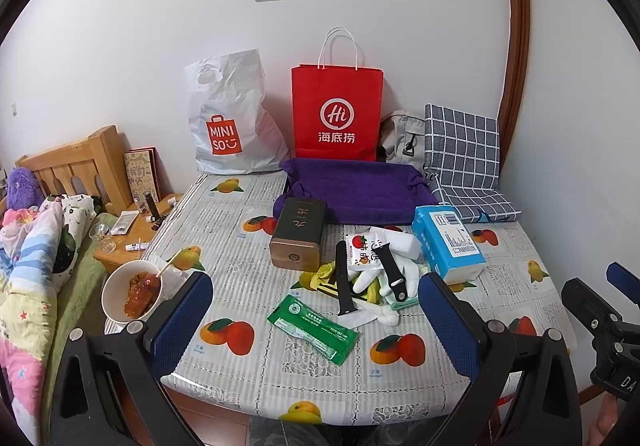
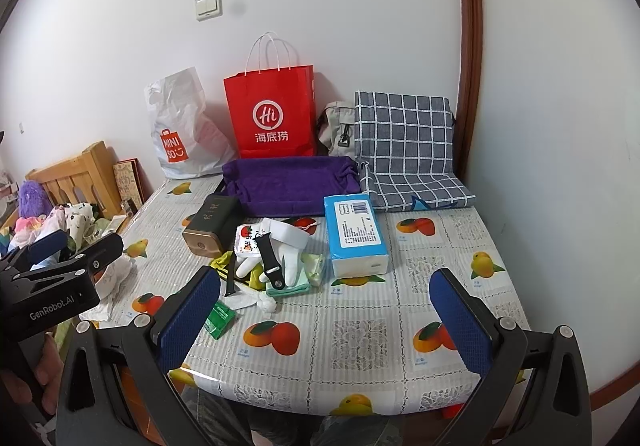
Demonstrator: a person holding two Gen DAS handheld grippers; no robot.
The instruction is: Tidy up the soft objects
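Two handheld grippers hover at the near edge of a table [image 1: 520,246] covered in a fruit-print cloth, both with fingers spread wide and nothing between them. The left gripper [image 1: 316,322] frames a heap of soft items at mid-table: white gloves [image 1: 368,278], yellow-green cloth [image 1: 320,274], a snack sachet [image 1: 362,252] and a black watch strap [image 1: 394,272] draped across them. A green packet [image 1: 314,328] lies flat just in front of the heap, fully visible here. From the right gripper [image 2: 326,316], that green packet [image 2: 219,320] is mostly hidden behind the left finger pad (only a corner shows). The left view alone shows a white bowl [image 1: 130,294] of sauced food at the table's left edge; the right view shows the other gripper's body in its place. A blue tissue pack [image 2: 354,236] lies right of the heap, a dark tin [image 2: 210,226] left of it, and a purple fabric tray [image 2: 288,181] behind, before a red paper bag [image 2: 272,113]. The bottom of the heap is hard to make out.
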